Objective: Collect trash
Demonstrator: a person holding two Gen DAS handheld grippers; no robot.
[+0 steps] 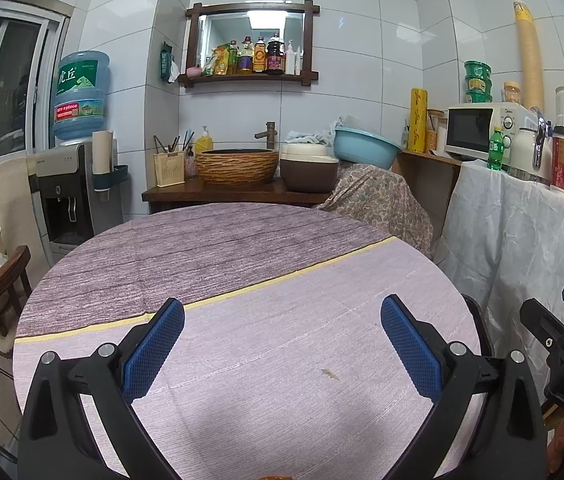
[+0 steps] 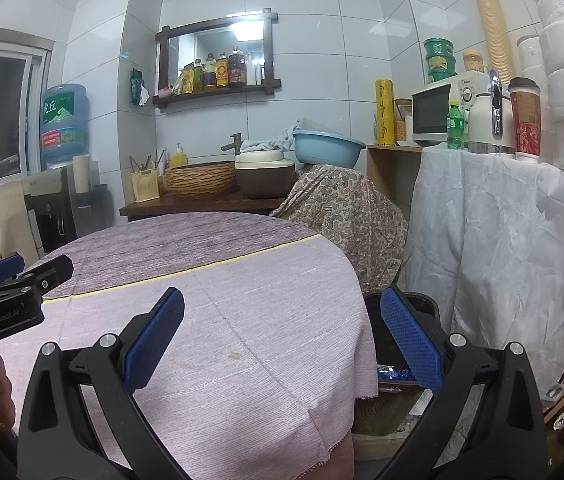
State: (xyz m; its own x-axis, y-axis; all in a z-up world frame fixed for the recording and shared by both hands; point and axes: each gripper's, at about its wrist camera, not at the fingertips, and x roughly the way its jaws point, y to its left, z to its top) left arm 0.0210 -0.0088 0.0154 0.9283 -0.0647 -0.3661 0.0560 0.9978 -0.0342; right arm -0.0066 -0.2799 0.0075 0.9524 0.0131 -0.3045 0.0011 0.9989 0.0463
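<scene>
Tiled kitchen; the round table [image 1: 242, 264] looks almost bare but for a small brown scrap [image 1: 330, 375]. Left gripper [image 1: 282, 354] and right gripper [image 2: 282, 342] hold fingers spread, empty. Bin [image 2: 401, 390] sits beside the table edge; pinch the scrap low and gently

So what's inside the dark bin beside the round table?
In the dark bin, the right wrist view shows something blue and shiny. The rest is hidden by the tablecloth edge and a blue pad.
</scene>
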